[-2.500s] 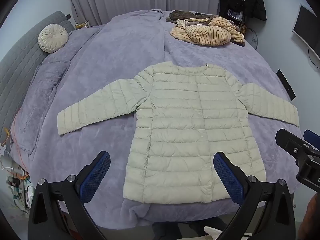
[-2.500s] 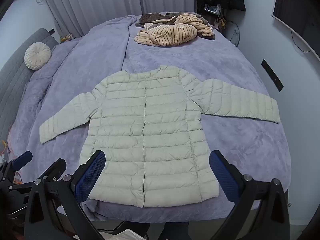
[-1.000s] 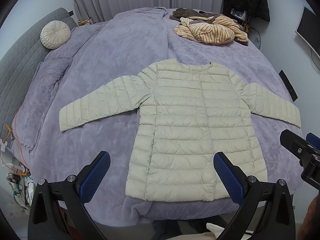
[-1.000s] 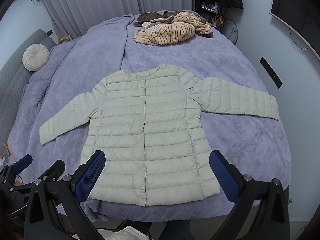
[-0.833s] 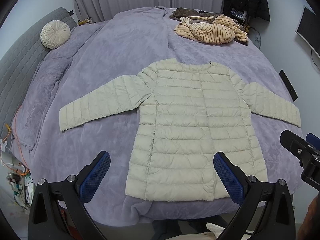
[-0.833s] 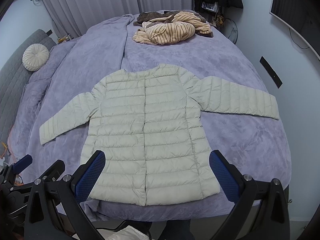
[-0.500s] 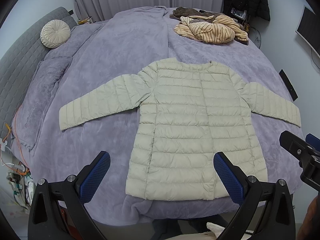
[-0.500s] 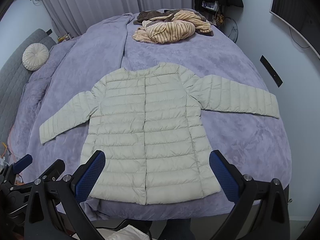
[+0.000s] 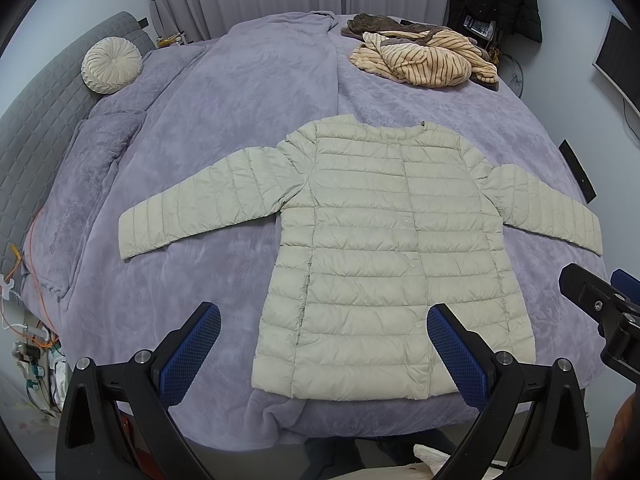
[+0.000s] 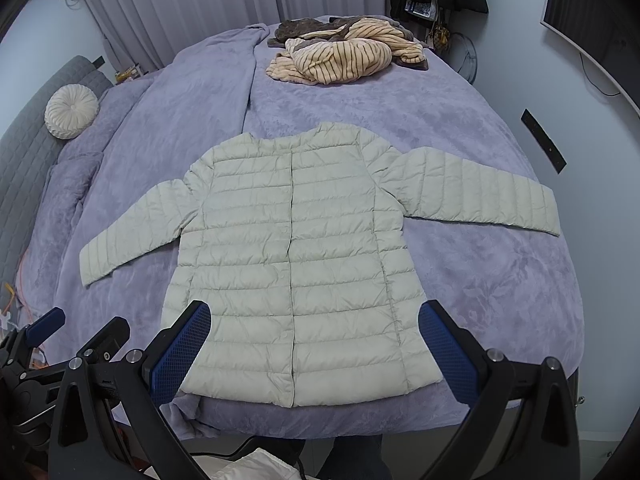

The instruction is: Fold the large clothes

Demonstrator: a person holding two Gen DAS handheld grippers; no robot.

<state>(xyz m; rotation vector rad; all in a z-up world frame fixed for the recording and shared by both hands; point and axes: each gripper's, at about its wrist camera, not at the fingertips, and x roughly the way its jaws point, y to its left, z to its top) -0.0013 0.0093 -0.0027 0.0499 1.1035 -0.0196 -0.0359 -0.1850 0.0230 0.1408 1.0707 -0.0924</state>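
Jacket [image 9: 384, 256]: pale quilted, laid front-up and flat on the bed [image 9: 240, 92], snapped shut down the centre, collar toward the far side, hem at the near edge just above the overhang. Both sleeves are spread outward and slightly down, clear of the body. Judgement: this is the starting layout for a fold, since a flat, closed, symmetric garment gives straight fold lines and exposes each cuff for pickup.

Left claw [image 9: 324, 356]: spread wide, holding nothing, poised above the near edge of the bed with the hem showing between its blue pads. Right claw [image 10: 316, 352]: likewise spread wide and empty, centred on the lower front panel. Neither touches fabric. Judgement: both are held back and open to survey the garment before a first grasp; no fold has begun.

Striped garment [image 10: 340, 62]: heaped at the far side of the bed, well apart from the jacket, apparently awaiting its turn. Round cushion [image 9: 112, 65]: against the headboard, out of the working area.

Risk noted: padded fabric is slippery and springy, so folds may reopen.
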